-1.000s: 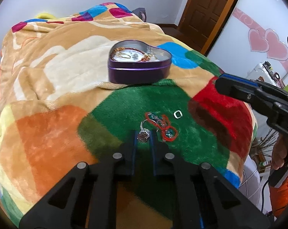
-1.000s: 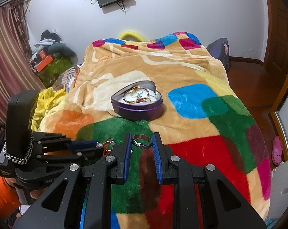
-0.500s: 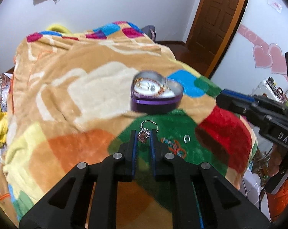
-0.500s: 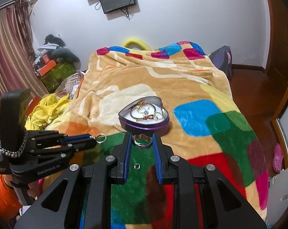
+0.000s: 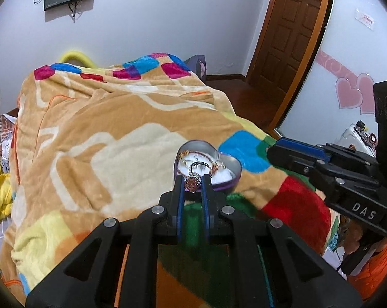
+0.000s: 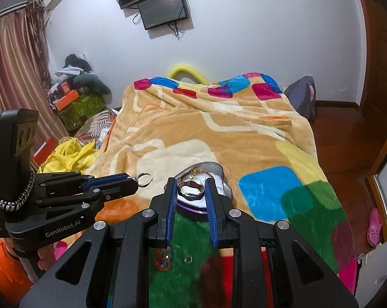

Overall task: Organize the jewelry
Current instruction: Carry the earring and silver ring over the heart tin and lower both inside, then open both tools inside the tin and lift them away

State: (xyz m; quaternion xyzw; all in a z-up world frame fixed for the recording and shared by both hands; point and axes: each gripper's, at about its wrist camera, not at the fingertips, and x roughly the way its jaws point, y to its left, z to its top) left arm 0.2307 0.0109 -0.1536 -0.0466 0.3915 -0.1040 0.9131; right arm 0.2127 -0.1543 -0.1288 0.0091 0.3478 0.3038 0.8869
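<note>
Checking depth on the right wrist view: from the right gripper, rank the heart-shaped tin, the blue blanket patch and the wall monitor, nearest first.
From the right gripper:
1. Heart-shaped tin, just past the fingertips.
2. Blue blanket patch, farther right on the bed.
3. Wall monitor, high on the far wall.

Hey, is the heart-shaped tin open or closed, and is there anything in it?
Open. The tin has no lid on, and its white inside shows, with a beaded bracelet and small pieces lying in it.

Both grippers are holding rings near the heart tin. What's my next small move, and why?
Probably ease the left gripper forward over the heart tin and open it. It pinches the red-stone ring at the tin's near rim, not yet clearly inside.
</note>
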